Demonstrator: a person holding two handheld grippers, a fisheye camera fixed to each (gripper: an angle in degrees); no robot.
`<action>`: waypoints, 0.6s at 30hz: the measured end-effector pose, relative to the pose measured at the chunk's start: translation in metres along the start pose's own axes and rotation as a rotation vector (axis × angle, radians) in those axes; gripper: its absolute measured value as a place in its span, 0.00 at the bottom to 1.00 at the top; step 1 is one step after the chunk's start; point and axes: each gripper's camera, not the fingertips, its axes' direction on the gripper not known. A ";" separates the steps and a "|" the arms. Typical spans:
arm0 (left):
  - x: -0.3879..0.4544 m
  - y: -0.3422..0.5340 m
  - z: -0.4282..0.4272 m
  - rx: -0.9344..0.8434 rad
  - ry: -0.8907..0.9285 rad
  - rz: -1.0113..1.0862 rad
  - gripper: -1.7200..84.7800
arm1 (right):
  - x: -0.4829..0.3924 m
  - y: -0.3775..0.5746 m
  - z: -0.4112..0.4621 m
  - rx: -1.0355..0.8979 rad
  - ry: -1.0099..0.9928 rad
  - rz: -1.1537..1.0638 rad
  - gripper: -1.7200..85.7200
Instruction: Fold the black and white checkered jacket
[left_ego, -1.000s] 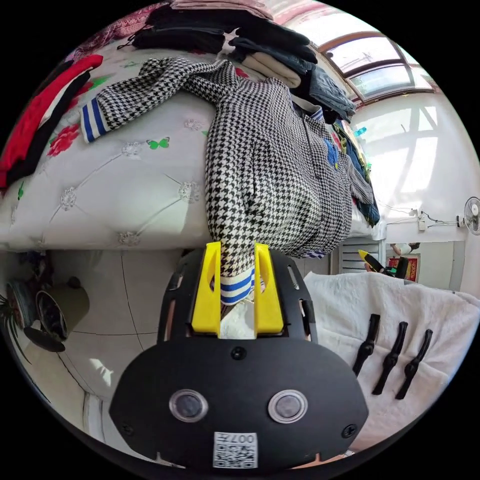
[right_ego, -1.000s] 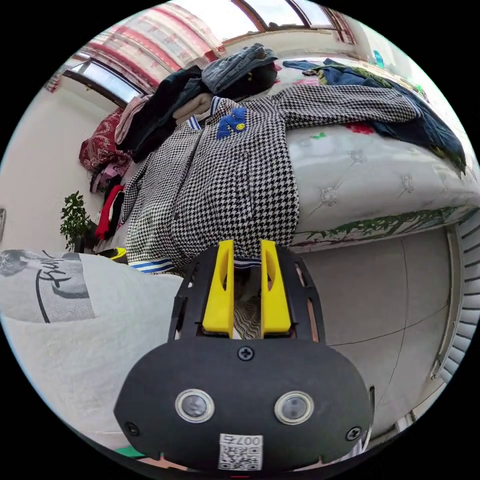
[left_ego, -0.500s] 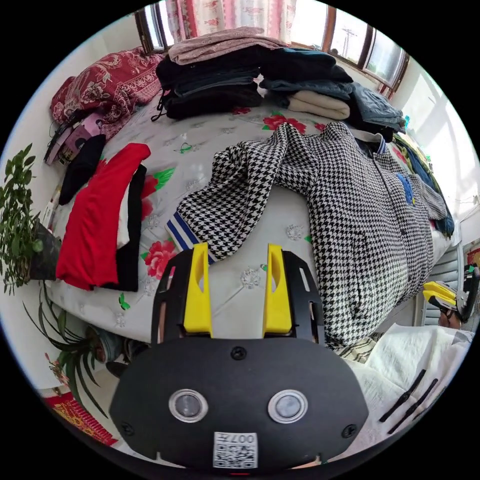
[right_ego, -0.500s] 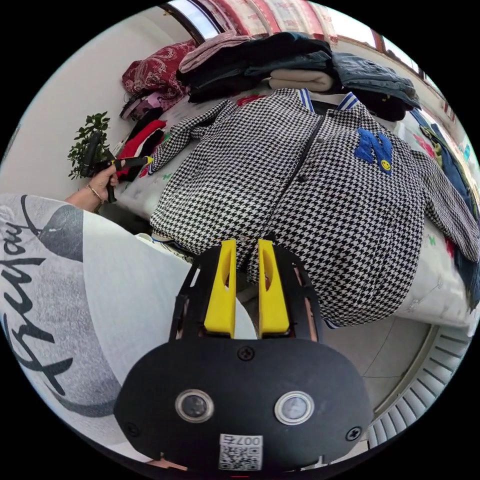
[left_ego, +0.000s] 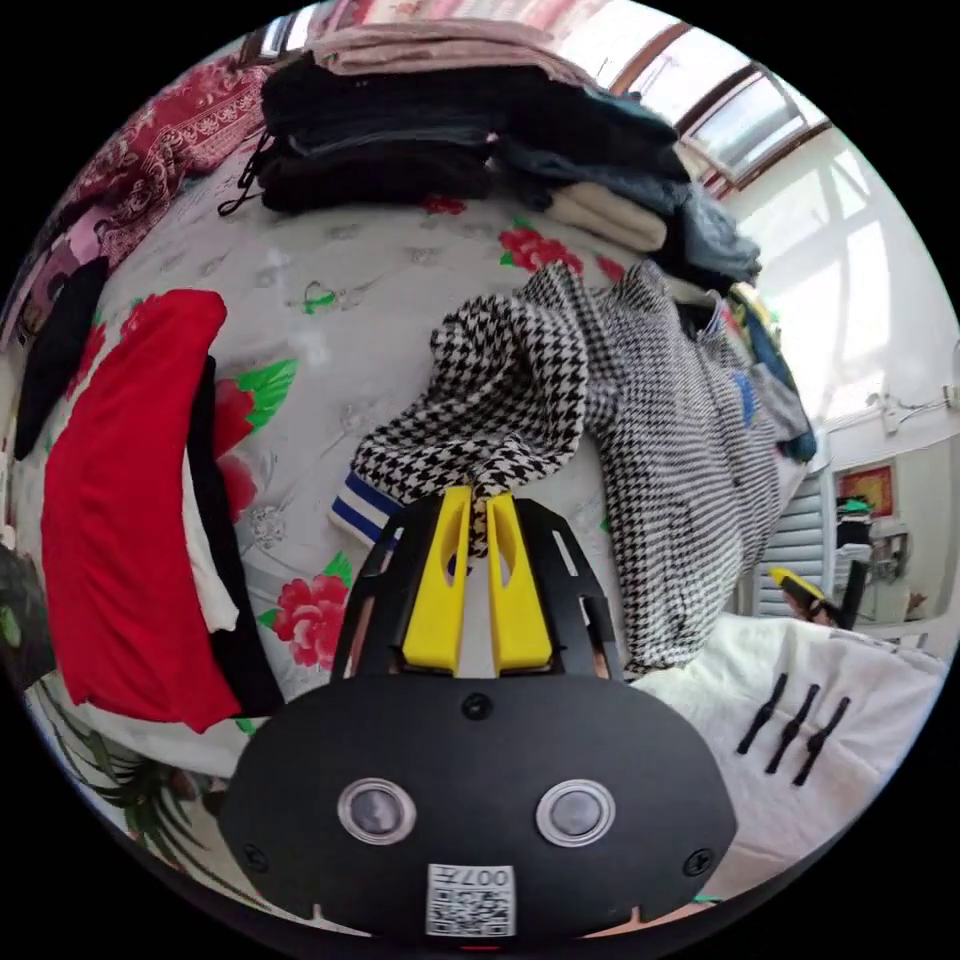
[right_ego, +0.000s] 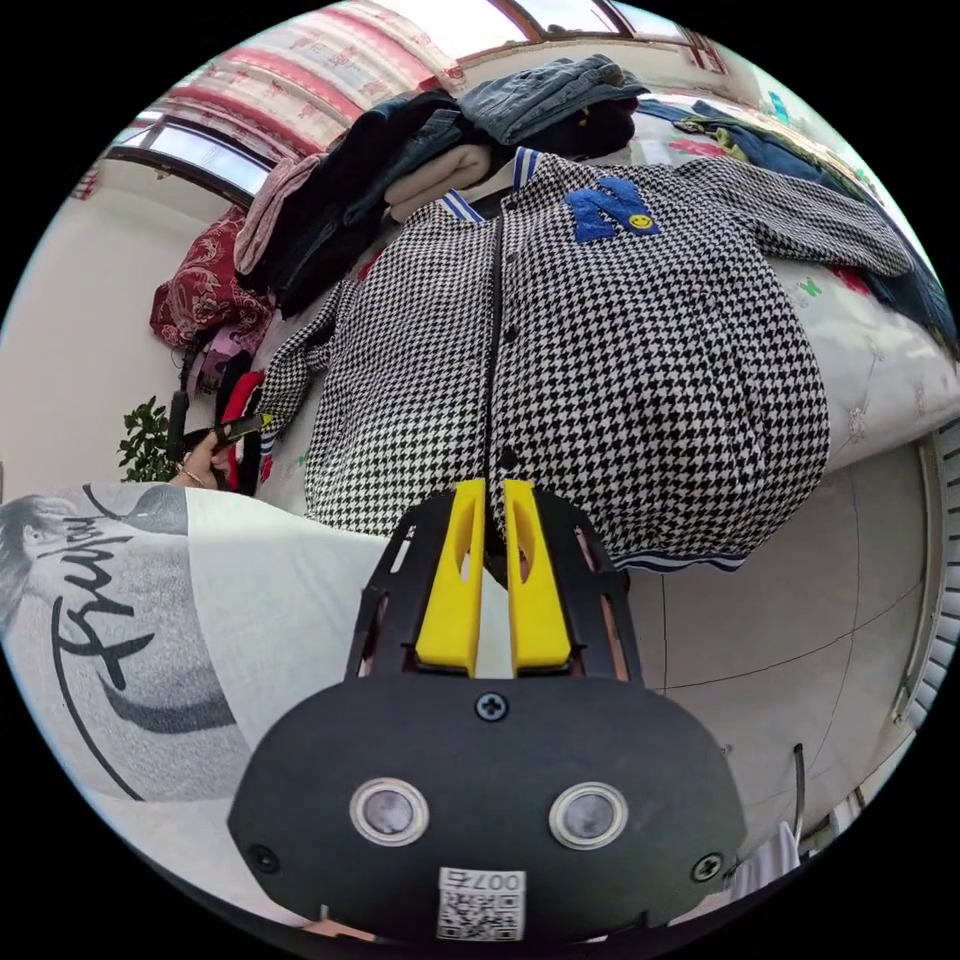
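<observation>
The black and white checkered jacket (right_ego: 640, 340) lies face up on the bed, zip closed, with its blue-striped hem hanging over the mattress edge. My right gripper (right_ego: 490, 490) sits at the hem by the front opening, jaws pressed together with dark fabric in the narrow gap. In the left gripper view the jacket's sleeve (left_ego: 500, 400) is bunched and raised near its striped cuff (left_ego: 360, 505). My left gripper (left_ego: 478, 497) is shut on that sleeve. The left gripper (right_ego: 235, 430) also appears far left in a hand, and the right gripper (left_ego: 800, 590) at the bed's edge.
Stacks of folded clothes (left_ego: 430, 140) line the far side of the flowered mattress (left_ego: 330, 300). A red and black garment (left_ego: 130, 480) lies left of the sleeve. Dark blue clothes (right_ego: 800, 150) lie beyond the other sleeve. The person's white shirt (right_ego: 200, 620) is close, above tiled floor (right_ego: 800, 640).
My left gripper let go of the hem, opened, moved to the sleeve and shut on it near the cuff, lifting it. The right gripper stayed at the hem and its jaws narrowed.
</observation>
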 end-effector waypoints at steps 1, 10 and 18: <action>-0.017 -0.001 -0.030 0.112 0.135 -0.017 0.02 | -0.002 -0.003 -0.002 0.013 0.000 0.007 0.03; -0.180 0.054 -0.192 0.940 0.753 -0.230 0.01 | -0.040 -0.046 -0.006 0.032 0.037 -0.099 0.02; -0.181 0.049 -0.153 0.786 0.790 -0.241 0.01 | -0.045 -0.031 -0.001 0.029 0.037 -0.060 0.02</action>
